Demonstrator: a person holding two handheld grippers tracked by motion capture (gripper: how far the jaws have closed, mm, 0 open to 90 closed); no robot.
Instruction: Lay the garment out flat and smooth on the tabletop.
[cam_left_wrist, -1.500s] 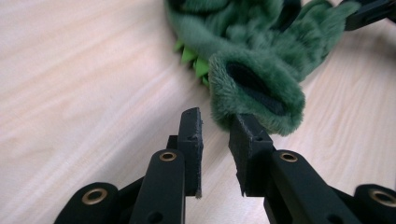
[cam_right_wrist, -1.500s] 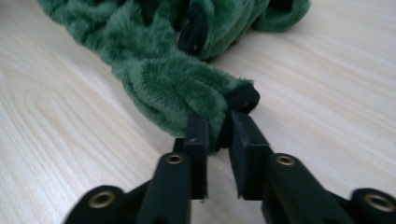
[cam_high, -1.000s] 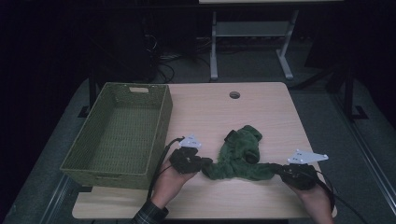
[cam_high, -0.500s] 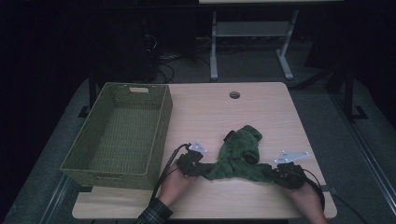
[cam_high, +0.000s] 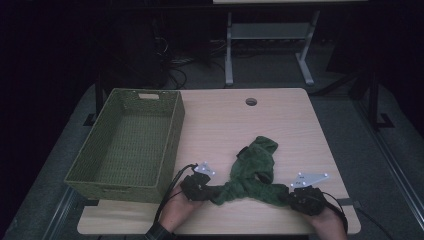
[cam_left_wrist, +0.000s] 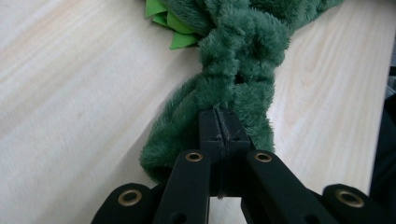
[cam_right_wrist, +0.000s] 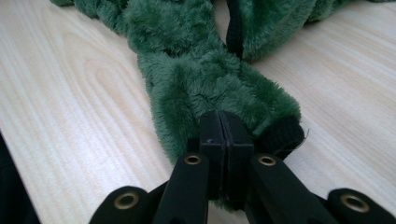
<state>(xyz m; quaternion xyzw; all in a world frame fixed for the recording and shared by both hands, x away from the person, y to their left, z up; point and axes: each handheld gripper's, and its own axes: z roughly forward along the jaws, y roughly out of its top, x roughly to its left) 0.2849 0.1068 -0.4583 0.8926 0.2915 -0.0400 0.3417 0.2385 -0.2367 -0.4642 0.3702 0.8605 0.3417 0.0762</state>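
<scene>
A fuzzy dark green garment (cam_high: 255, 172) lies crumpled on the wooden table (cam_high: 225, 125) near the front edge, stretched between my two grippers. My left gripper (cam_high: 206, 192) is shut on the garment's left end (cam_left_wrist: 219, 100), which looks twisted; bright green felt spikes (cam_left_wrist: 170, 23) show farther along it. My right gripper (cam_high: 289, 197) is shut on the right end (cam_right_wrist: 210, 93), a sleeve-like part with a black cuff (cam_right_wrist: 280, 135). In both gripper views the jaws are pressed together with fur pinched at the tips.
An empty green woven basket (cam_high: 172, 135) stands on the left side of the table, close to my left hand. A round cable hole (cam_high: 251, 101) sits near the far edge. Beyond the table stands a white metal frame (cam_high: 270, 35) on a dark floor.
Both hands have drawn toward the table's front edge and sunk lower, dragging the garment's two ends with them. The garment now lies flatter, its ends pulled forward.
</scene>
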